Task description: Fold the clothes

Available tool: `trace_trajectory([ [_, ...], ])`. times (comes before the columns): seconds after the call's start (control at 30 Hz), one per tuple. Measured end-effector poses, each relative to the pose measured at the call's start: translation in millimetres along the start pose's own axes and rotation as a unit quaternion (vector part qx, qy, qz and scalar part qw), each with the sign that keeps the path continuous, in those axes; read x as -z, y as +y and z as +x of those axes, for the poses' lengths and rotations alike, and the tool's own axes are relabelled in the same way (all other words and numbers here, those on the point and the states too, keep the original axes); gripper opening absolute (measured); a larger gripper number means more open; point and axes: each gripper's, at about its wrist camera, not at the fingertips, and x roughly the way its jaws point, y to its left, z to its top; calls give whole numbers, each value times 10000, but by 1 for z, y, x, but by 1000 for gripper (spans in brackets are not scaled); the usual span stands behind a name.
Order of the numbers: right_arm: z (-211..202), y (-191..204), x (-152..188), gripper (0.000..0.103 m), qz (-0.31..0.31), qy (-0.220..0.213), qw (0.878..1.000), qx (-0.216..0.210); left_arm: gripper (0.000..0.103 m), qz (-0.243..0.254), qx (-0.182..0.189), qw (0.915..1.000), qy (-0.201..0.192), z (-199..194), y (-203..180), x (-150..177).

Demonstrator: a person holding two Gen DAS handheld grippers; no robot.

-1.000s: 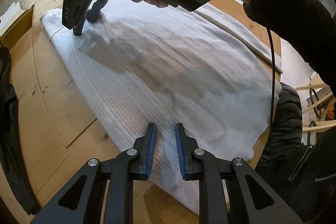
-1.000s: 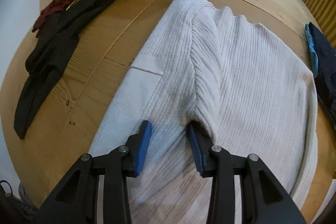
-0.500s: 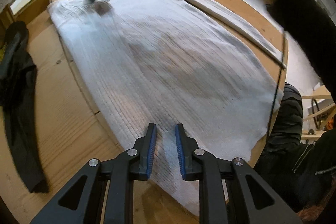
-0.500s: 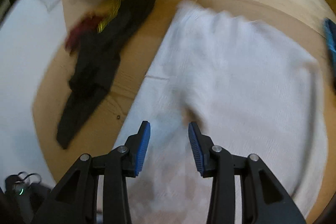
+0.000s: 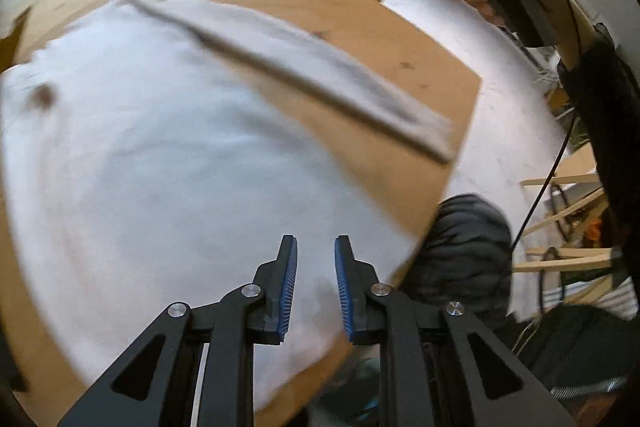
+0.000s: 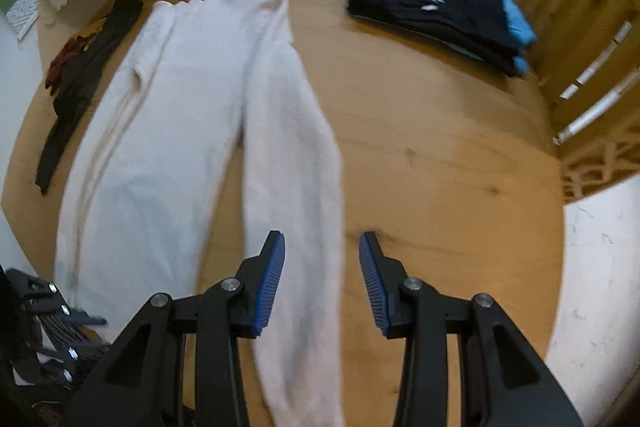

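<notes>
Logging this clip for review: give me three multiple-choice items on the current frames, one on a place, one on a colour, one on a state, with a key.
1. Where is the navy stack?
A. on the sweater
B. on the table, apart from the sweater, near the slatted rail
C. on the floor

2. What colour is the sweater?
A. red
B. white
C. green

3. How is the right gripper?
A. open over the sleeve
B. shut on the sleeve
C. shut on the stack

Key: 1 B, bare wood lies between stack and sweater. 2 B, the knit is white. 3 A, its pads stand wide apart, gripping nothing.
</notes>
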Motion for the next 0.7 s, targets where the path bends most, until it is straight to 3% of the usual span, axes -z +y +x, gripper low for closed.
trace_trajectory([
  [0.1, -1, 0, 1, 39, -153, 97, 9998, 75, 24, -122, 127, 9998, -17, 23, -36, -15],
  [0.23, 4, 8, -10, 39, -420, 177, 9989, 95, 29, -712, 408, 9965, 139, 56, -63, -33],
  [0.37, 19, 28, -26, 39, -714, 194, 9972, 112, 30, -1064, 177, 9933, 417, 84, -77, -50],
  [0.57, 28, 41, -35, 39, -988, 221, 9947, 149, 37, -2338, 74, 9705, 588, 99, -64, -64],
  [0.7, 31, 40, -40, 40, -1011, 242, 9945, 135, 41, -2616, -18, 9616, 824, 108, -72, -74],
])
